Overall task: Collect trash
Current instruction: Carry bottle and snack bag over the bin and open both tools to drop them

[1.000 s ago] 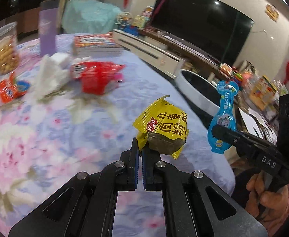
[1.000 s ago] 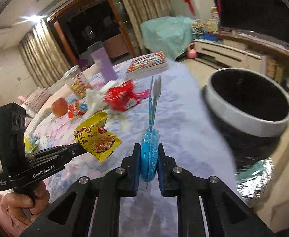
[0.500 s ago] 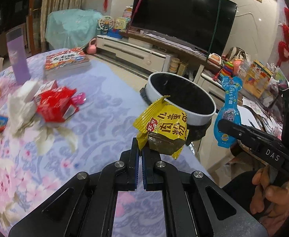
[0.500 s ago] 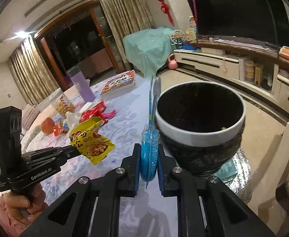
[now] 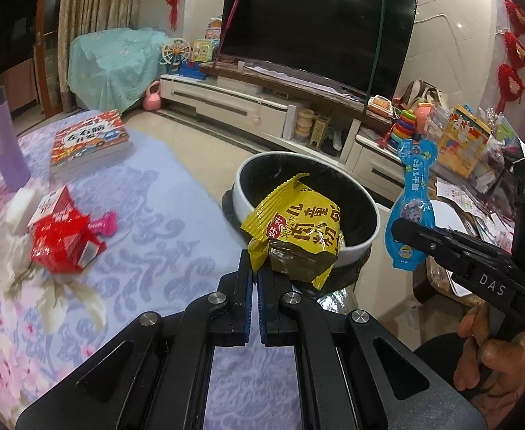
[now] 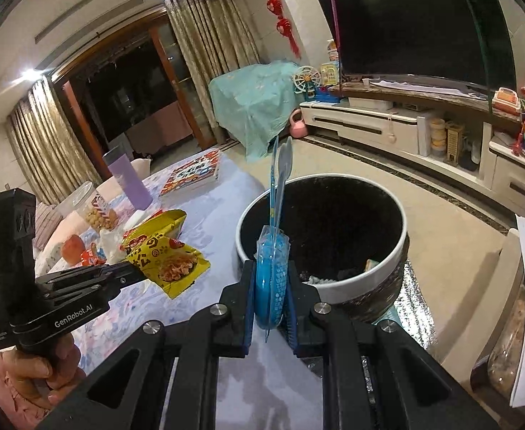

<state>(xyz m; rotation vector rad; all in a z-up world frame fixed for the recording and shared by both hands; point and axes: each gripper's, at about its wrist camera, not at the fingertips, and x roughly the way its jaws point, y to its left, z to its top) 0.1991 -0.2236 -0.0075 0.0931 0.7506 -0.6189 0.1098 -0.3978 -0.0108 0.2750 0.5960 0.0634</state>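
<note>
Yellow foil catches the lamplight as the left hand-held gripper (image 5: 254, 272) pinches a crumpled snack wrapper (image 5: 296, 238) by its lower corner, jaws pressed together on the foil, and holds it in the air in front of the near rim of a white-rimmed black trash bin (image 5: 361, 245). Beside it, the right hand-held gripper (image 6: 271, 292) is clamped on a blue plastic blister pack (image 6: 271, 276) (seen edge-on from its own camera, its long neck pointing up over the bin's mouth), with the pack's round belly squeezed between the two pads. From the left wrist view the same pack (image 5: 413, 208) shows its full bottle-like outline, held upright to the right of the bin, well clear of the yellow wrapper. Scraps of earlier rubbish lie at the bottom of the bin (image 6: 398, 247), which stands on the floor just off the edge of the floral-clothed surface (image 5: 147, 251). Still lying on that surface are a red carton (image 5: 61, 240) resting against crumpled white tissue (image 5: 6, 240), with a pink wrapper (image 5: 104, 224) touching the carton's far side. Farther back sit a stack of picture books (image 5: 88, 141) and a tall lilac tumbler (image 5: 6, 147). A dark television (image 5: 316, 28) fills the wall behind.
</note>
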